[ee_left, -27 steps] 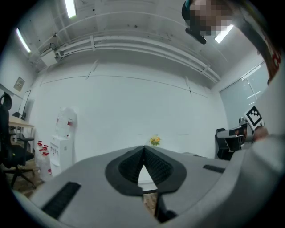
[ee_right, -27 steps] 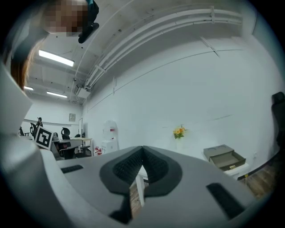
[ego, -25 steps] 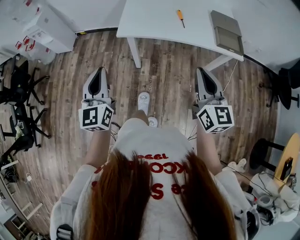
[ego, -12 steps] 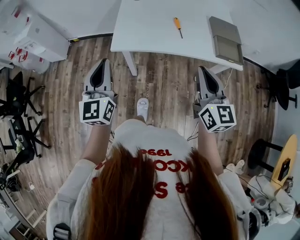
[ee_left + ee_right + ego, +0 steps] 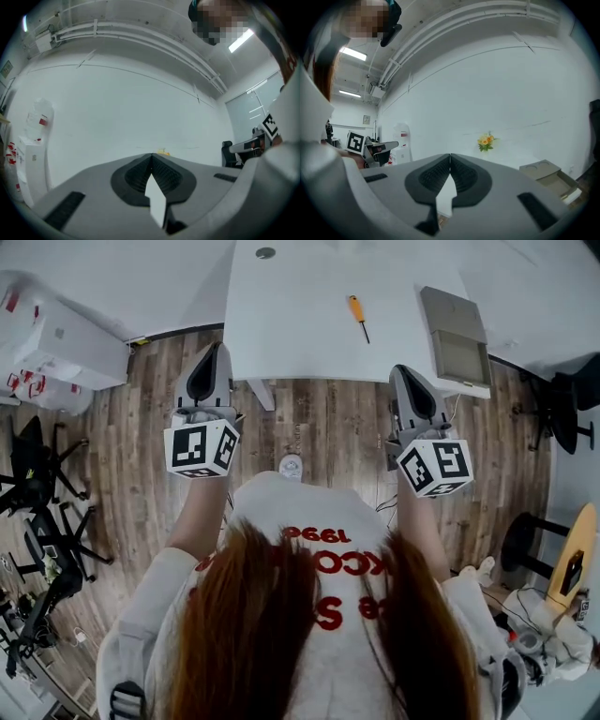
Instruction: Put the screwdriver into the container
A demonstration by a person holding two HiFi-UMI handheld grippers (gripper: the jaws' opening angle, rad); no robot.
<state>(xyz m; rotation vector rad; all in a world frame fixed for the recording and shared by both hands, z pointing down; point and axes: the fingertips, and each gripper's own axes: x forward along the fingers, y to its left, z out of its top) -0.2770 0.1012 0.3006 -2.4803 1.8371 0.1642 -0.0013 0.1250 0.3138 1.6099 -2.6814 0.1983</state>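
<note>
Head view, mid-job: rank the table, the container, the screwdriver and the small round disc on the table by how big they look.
1. table, by far the largest
2. container
3. screwdriver, long but thin
4. round disc, smallest
All three things lie on the table, so nearness to the camera hardly skews the order.

An office-like lab: white table (image 5: 309,324), wood-plank floor (image 5: 319,418), office chairs (image 5: 37,493), white boxes (image 5: 56,343).
</note>
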